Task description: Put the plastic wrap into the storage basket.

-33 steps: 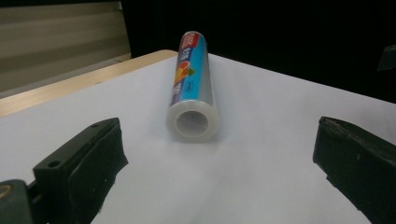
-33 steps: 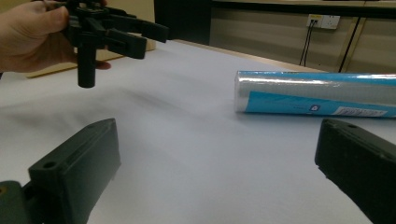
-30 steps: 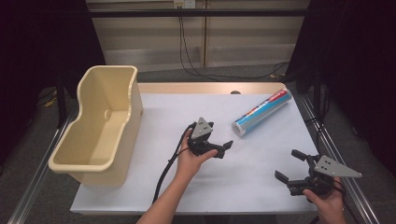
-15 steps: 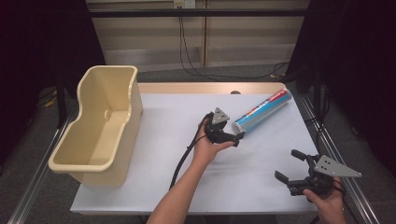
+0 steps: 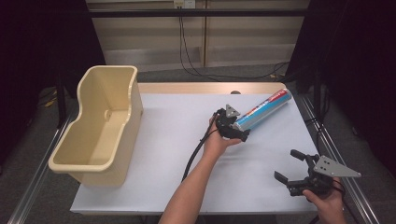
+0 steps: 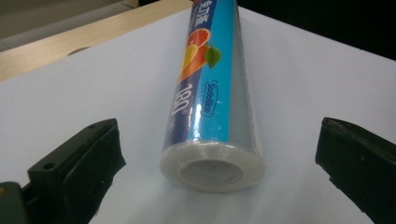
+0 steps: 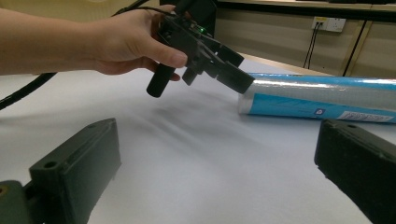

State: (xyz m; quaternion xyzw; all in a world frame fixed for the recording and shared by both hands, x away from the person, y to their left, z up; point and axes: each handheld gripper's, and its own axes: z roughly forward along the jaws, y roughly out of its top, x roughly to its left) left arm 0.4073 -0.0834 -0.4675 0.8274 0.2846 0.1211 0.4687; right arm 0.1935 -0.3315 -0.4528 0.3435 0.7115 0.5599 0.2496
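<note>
A long roll of plastic wrap (image 5: 264,111) with a blue printed label lies on the white table (image 5: 168,154) at the back right. My left gripper (image 5: 239,126) is open at the roll's near end. In the left gripper view the roll's end (image 6: 212,165) sits between the two wide-apart jaws of that gripper (image 6: 217,140), which do not touch it. My right gripper (image 5: 289,166) stands open near the front right corner with nothing between its jaws. The right gripper view looks past its open jaws (image 7: 215,154) at the left gripper (image 7: 219,65) and the roll (image 7: 322,100).
A tall cream plastic bin (image 5: 100,126) stands at the table's left edge, and nothing shows inside it. The left gripper's black cable (image 5: 194,156) trails along the forearm. A wooden strip (image 5: 196,87) runs along the table's far edge.
My left gripper has moved right and away from the person, from mid-table up to the near end of the roll. The right gripper has stayed in place.
</note>
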